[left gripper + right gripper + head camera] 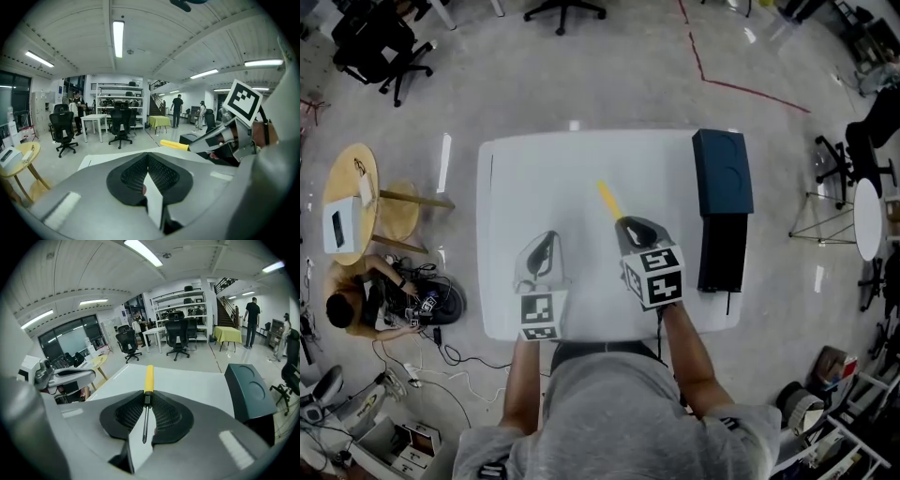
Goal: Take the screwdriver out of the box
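Note:
My right gripper [630,223] is shut on a screwdriver [607,199] over the middle of the white table [534,178]. In the right gripper view its pads clamp the metal shaft, and the yellow handle [149,378] sticks out ahead of the jaws. The dark teal box [722,173] lies at the table's right edge, with a black part [722,251] nearer me. It also shows to the right of the jaws as the box [248,390]. My left gripper [546,236] hovers left of the right one, shut with nothing in it [148,157]. From there I see the yellow handle [174,145] and the right gripper [225,140].
A round yellow side table [352,202] stands left of the table, and a person [356,309] sits on the floor by cables. Office chairs [380,47] stand at the back left. A white round table [867,220] and stands are on the right.

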The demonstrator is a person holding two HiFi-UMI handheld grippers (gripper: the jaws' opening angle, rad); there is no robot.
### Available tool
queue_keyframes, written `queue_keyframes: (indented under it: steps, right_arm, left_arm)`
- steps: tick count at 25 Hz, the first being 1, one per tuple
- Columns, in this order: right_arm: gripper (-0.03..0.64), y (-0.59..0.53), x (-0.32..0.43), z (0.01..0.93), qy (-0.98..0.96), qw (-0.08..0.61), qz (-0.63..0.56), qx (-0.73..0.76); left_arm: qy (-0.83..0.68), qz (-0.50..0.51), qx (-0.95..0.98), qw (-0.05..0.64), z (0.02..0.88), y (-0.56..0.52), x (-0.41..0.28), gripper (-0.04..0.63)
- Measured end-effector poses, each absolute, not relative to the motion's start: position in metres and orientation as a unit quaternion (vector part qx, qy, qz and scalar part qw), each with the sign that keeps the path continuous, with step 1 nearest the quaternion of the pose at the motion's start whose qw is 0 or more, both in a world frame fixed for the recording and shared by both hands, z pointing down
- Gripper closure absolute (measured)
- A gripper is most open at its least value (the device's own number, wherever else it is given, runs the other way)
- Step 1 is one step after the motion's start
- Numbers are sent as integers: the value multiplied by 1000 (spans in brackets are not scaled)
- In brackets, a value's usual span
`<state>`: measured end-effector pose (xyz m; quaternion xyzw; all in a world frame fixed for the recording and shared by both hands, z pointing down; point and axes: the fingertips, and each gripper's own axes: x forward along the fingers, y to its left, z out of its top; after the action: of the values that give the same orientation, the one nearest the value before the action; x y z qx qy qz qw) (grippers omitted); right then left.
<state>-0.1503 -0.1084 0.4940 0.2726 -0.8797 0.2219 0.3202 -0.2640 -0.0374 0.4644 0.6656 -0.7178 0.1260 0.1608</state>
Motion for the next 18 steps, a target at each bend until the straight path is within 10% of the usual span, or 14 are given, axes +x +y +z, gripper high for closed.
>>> queue_keyframes:
  steps: [18]
  right_arm:
    - [554, -163, -174, 581, -850, 367, 266, 267]
  left_arm:
    - [-691, 144, 672, 225, 544, -101, -284, 584]
